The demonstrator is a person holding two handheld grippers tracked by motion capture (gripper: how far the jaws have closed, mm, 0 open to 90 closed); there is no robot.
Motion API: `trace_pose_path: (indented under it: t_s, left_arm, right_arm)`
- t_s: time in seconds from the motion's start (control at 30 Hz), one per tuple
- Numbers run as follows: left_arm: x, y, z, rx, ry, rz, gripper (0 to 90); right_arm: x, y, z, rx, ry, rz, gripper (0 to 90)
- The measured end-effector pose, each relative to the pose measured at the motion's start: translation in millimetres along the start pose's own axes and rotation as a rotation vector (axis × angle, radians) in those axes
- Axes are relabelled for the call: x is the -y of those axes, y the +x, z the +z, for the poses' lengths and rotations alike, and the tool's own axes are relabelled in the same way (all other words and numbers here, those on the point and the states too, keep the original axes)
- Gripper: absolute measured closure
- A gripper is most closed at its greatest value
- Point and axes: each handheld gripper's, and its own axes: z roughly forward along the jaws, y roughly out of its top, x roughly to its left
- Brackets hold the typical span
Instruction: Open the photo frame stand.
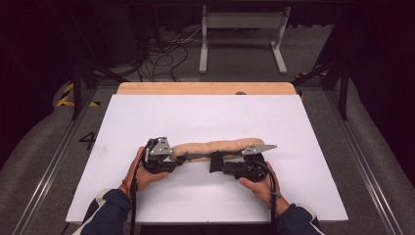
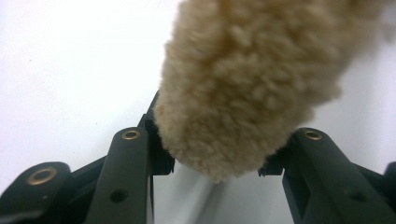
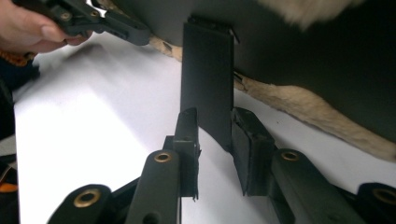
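A: Where does the long tan fleece-covered pad [image 1: 215, 146] lie, and how do the tongs stand?

B: It lies crosswise near the middle of the white tabletop [image 1: 147, 117], nearer the person's side. The left tongs [image 2: 217, 161] clasp its rounded end, one jaw pressed into the pile on each side. The right tongs [image 3: 215, 149] straddle the flat black strap [image 3: 208, 79] that hangs from the pad's dark underside; whether their pads pinch it or merely flank it cannot be told.

A: How is this step best done?

B: In my judgement, keep the left grip firm and level so the fleece does not slip, and seat the strap squarely between the right jaws before pulling along its length.

A: And the room to move?

B: Open white surface lies on every side; the near edge by the hands is closest, the wooden strip [image 1: 205, 88] at the far edge well apart.
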Motion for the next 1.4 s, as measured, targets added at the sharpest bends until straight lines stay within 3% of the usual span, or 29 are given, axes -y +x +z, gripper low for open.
trace_pose_path:
  t_s: [0.13,0.23,0.27,0.47,0.63,0.77,0.93,1.03,1.13,1.4]
  left_arm:
    - [1.6,-1.5,-1.1,0.001,-0.005,0.009,58.6]
    - [1.8,-1.9,-1.8,0.005,-0.005,0.004,58.7]
    - [2.0,-2.1,-2.2,0.004,-0.005,0.002,58.5]
    - [1.9,-4.2,-4.9,-0.009,-0.010,0.000,57.5]
    - [2.6,-4.0,-13.1,-0.009,-0.043,-0.005,55.1]
    - [4.0,-2.4,-23.4,0.025,-0.103,-0.028,50.5]
    - [2.5,-4.7,-33.7,0.010,-0.152,-0.022,49.0]
    - [0.5,-6.0,-36.6,0.012,-0.172,-0.023,49.6]
    - [0.1,-6.3,-36.6,0.019,-0.178,-0.026,49.6]
    - [-0.8,-6.2,-35.8,0.028,-0.187,-0.023,50.4]
  right_arm:
    - [2.8,8.4,-14.4,0.069,0.015,-0.096,68.9]
    - [3.9,11.2,-24.4,0.094,0.013,-0.131,68.2]
    - [4.7,12.5,-36.9,0.121,-0.010,-0.155,67.8]
    - [6.2,12.2,-65.6,0.183,-0.083,-0.187,65.7]
    - [5.1,4.0,-86.2,0.233,-0.163,-0.154,64.2]
    - [2.7,-0.5,-97.9,0.264,-0.254,-0.136,64.1]
    - [2.0,-9.6,-108.8,0.336,-0.353,-0.089,72.4]
    - [1.6,-22.8,-106.5,0.378,-0.359,-0.046,76.0]
    - [1.1,-29.4,-102.8,0.375,-0.357,-0.019,76.4]
    - [-1.5,-35.0,-94.5,0.366,-0.336,-0.019,77.7]
